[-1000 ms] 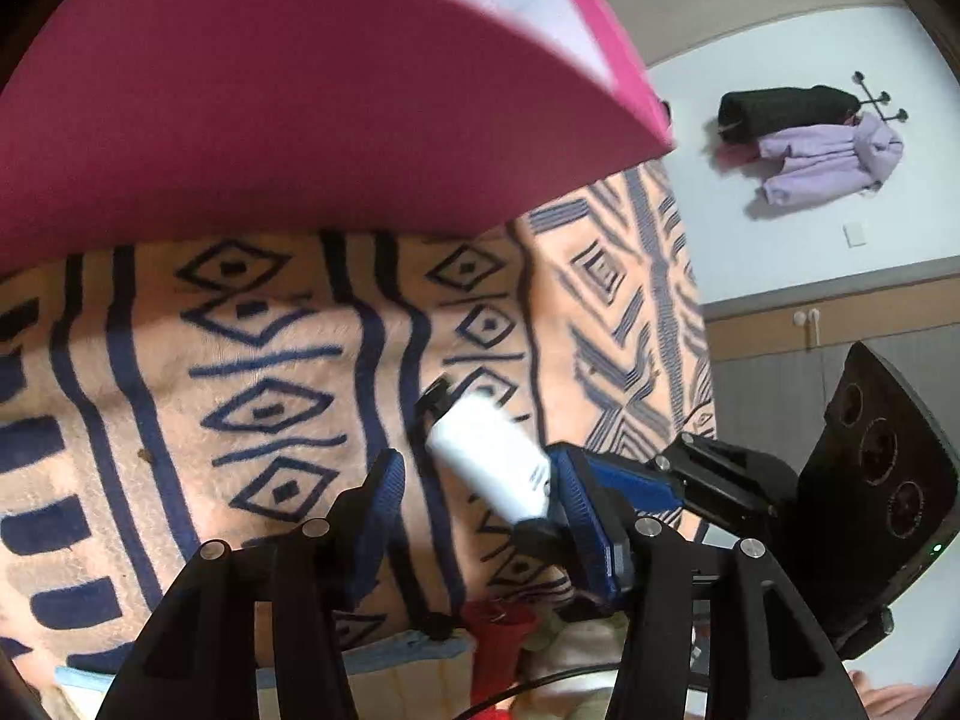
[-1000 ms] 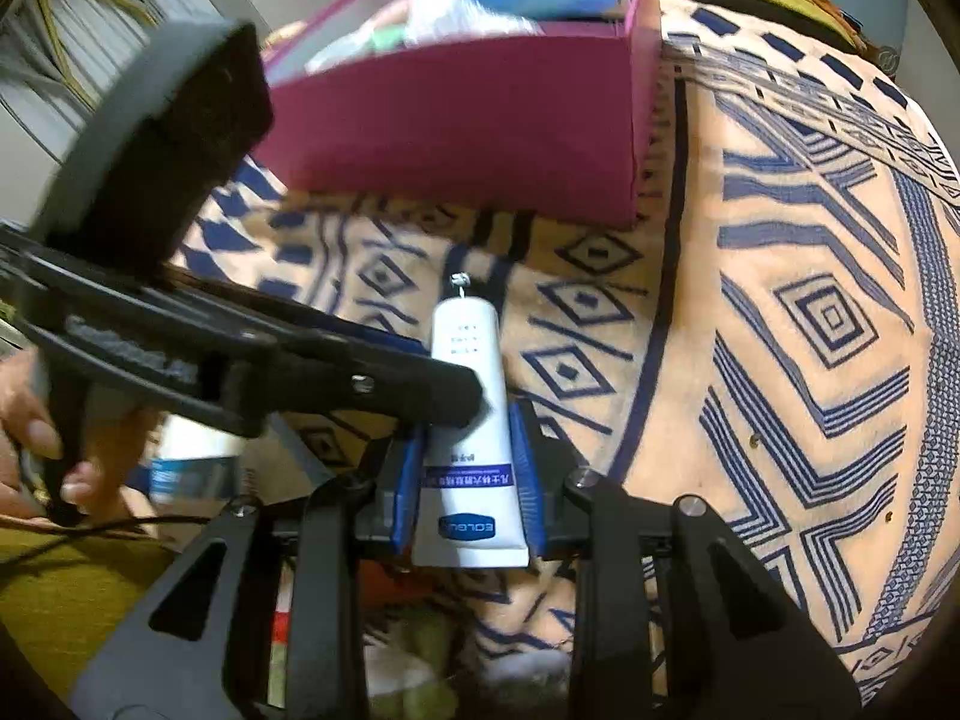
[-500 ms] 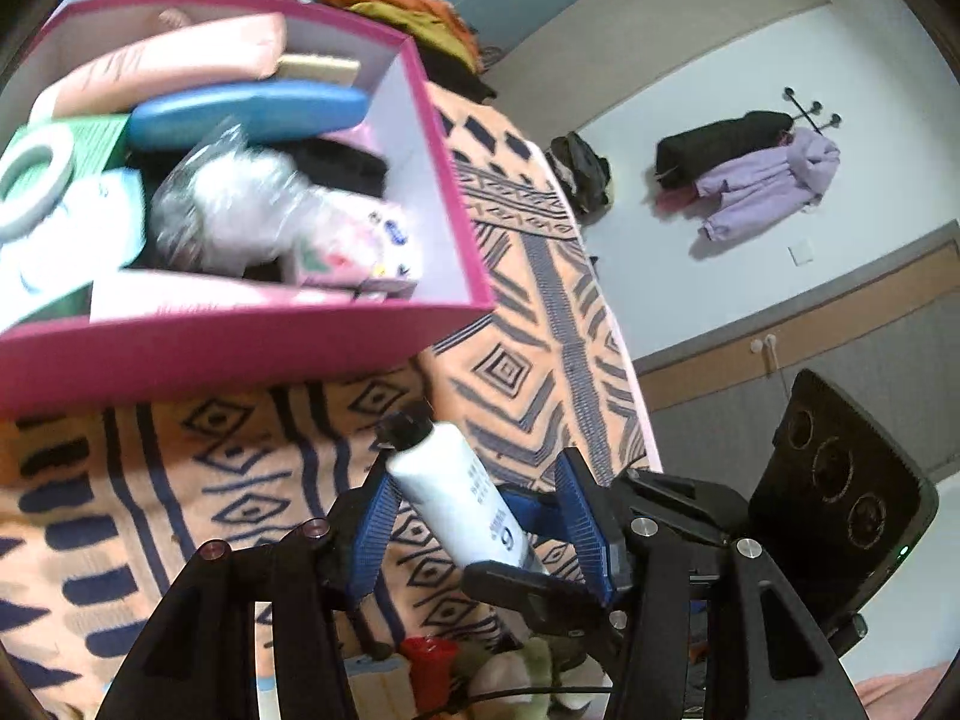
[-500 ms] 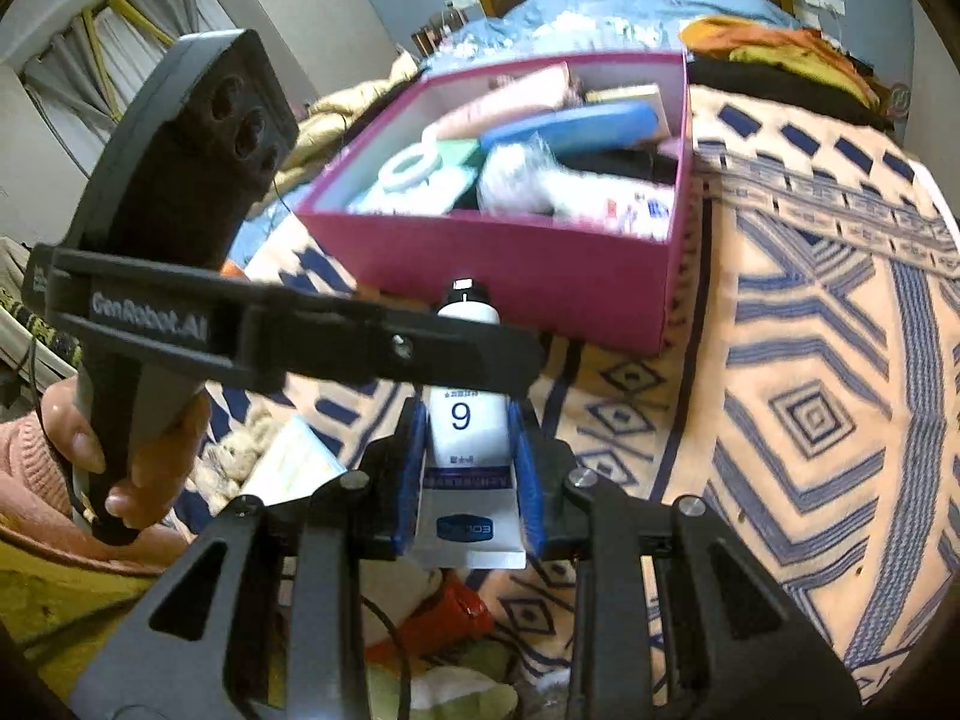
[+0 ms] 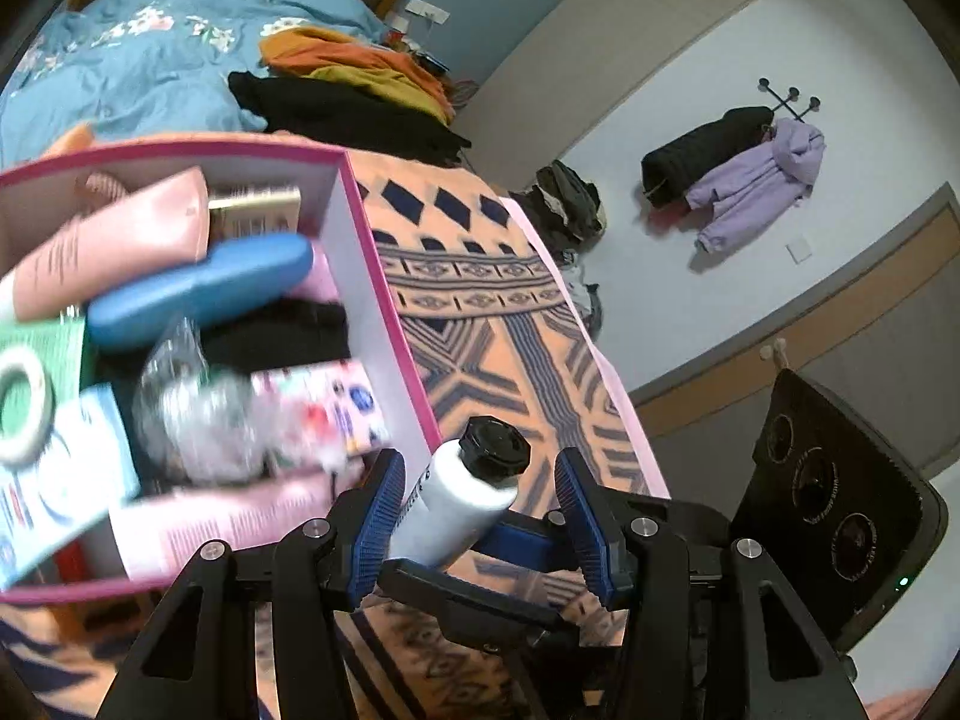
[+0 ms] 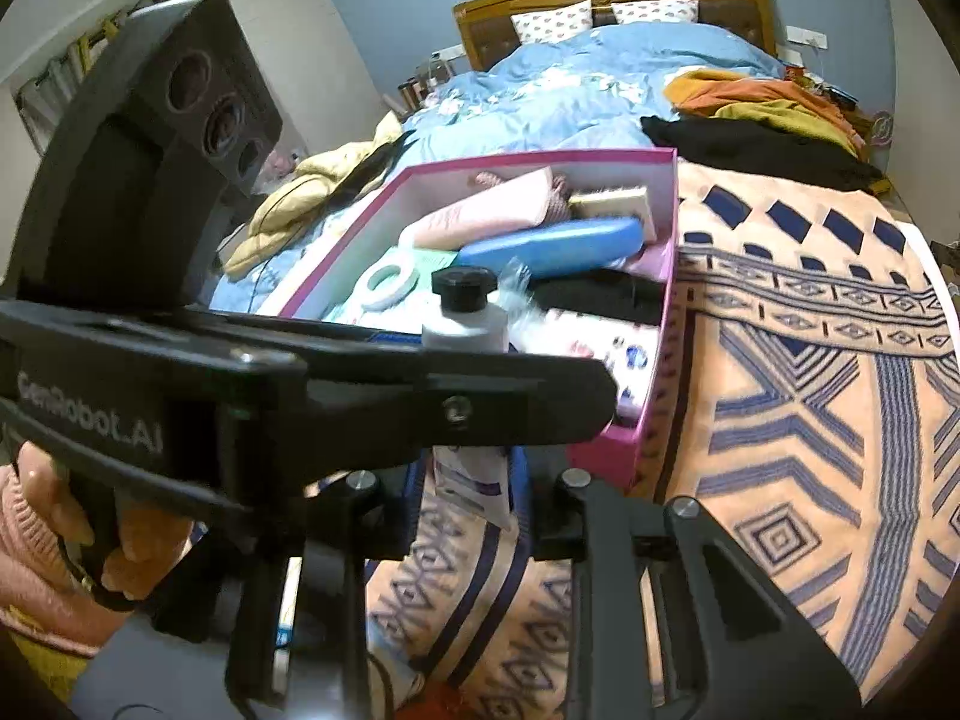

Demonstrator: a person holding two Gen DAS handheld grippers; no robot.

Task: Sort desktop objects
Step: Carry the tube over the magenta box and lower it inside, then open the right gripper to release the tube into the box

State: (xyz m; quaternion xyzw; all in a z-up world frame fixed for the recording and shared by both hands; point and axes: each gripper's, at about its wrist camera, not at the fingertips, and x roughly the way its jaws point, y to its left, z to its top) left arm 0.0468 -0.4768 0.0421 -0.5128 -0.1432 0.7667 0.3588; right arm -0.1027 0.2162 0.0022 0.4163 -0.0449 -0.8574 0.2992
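A white tube with a black cap (image 5: pixel 456 504) hangs in the air by the near right corner of the pink box (image 5: pixel 384 312). My right gripper (image 6: pixel 471 474) grips the tube's flat lower end (image 6: pixel 474 480) between its blue pads, and its jaws are closing on it. My left gripper (image 5: pixel 480 480) stands open around the tube below the cap: the left pad lies at the tube, the right pad stands apart. In the right wrist view the left gripper's black frame (image 6: pixel 300 396) crosses in front of the tube (image 6: pixel 465 324). The box (image 6: pixel 654 420) holds a pink tube, a blue case, a tape roll and packets.
A patterned orange and blue cloth (image 6: pixel 810 420) covers the surface under and right of the box. Behind it lies a bed with a blue quilt (image 6: pixel 570 90) and piled clothes (image 5: pixel 336 102). A hand in a pink sleeve (image 6: pixel 60 510) holds the left tool. Coats (image 5: pixel 750 174) hang on the wall.
Both grippers have risen with the tube, from the cloth in front of the box up to its rim. The box's inside has come into view.
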